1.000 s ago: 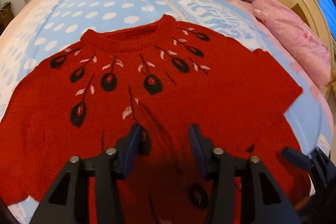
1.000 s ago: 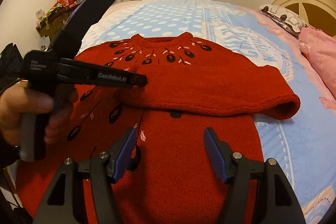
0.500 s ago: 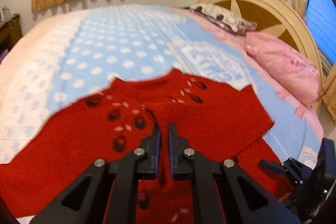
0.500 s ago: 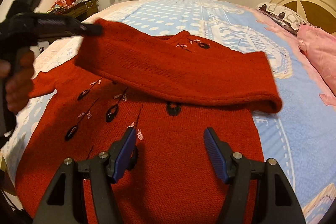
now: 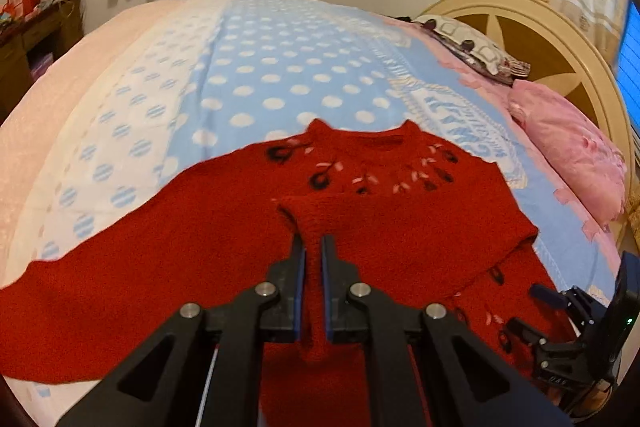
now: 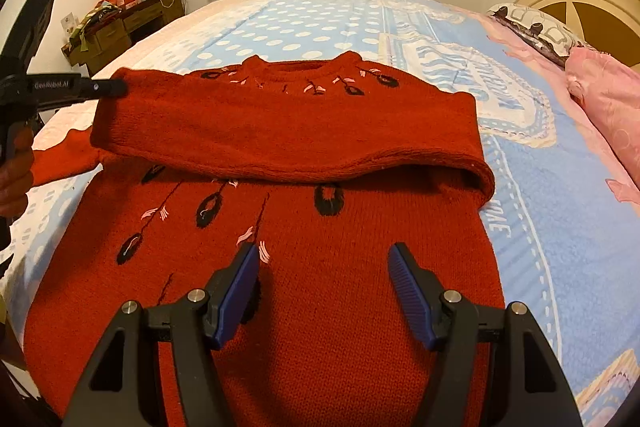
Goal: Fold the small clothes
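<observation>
The red sweater [image 6: 328, 267] lies face up on the bed [image 6: 312, 27], its collar at the far end. The left gripper [image 5: 313, 255] is clenched on the cuff of the sleeve [image 6: 280, 131], holding it raised across the chest, from the right shoulder out to the left. A second ago those fingers were apart over the sweater's chest; since then they have pinched the cuff and carried it up and leftward. The right gripper [image 6: 324, 287] hovers released over the near hem, unmoved. The polka-dot bedspread spreads bare beyond the collar; pink pillows [image 6: 608, 99] line the right edge.
</observation>
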`<act>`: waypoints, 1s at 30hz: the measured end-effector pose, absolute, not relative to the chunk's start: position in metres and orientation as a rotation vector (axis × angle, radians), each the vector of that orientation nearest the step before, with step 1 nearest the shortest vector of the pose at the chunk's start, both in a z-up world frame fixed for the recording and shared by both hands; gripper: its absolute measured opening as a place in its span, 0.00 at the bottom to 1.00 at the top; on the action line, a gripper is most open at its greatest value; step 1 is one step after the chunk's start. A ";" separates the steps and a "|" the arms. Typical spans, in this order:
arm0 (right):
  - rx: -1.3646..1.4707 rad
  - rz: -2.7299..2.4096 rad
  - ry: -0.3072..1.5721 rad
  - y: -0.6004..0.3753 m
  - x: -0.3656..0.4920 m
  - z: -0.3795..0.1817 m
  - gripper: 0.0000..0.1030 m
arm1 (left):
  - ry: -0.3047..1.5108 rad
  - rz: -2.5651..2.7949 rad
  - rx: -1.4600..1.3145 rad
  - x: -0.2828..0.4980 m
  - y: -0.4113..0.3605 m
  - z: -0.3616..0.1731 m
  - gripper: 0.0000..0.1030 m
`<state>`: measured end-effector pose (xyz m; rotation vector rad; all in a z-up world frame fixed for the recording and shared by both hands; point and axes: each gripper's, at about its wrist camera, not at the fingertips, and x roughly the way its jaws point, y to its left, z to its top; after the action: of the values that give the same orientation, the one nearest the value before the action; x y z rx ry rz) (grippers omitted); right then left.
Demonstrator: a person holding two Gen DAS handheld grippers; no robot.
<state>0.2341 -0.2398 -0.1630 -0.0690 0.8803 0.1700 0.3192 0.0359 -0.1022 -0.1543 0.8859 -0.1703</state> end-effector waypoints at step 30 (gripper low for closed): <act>-0.069 0.132 0.961 -0.284 0.328 -0.133 0.71 | 0.924 -0.108 -0.181 0.320 0.050 -0.165 0.19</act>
<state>0.3283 -0.2838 -0.1332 -0.0694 0.9612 0.1319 0.3201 0.0502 -0.1649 -0.1811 0.9240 -0.1079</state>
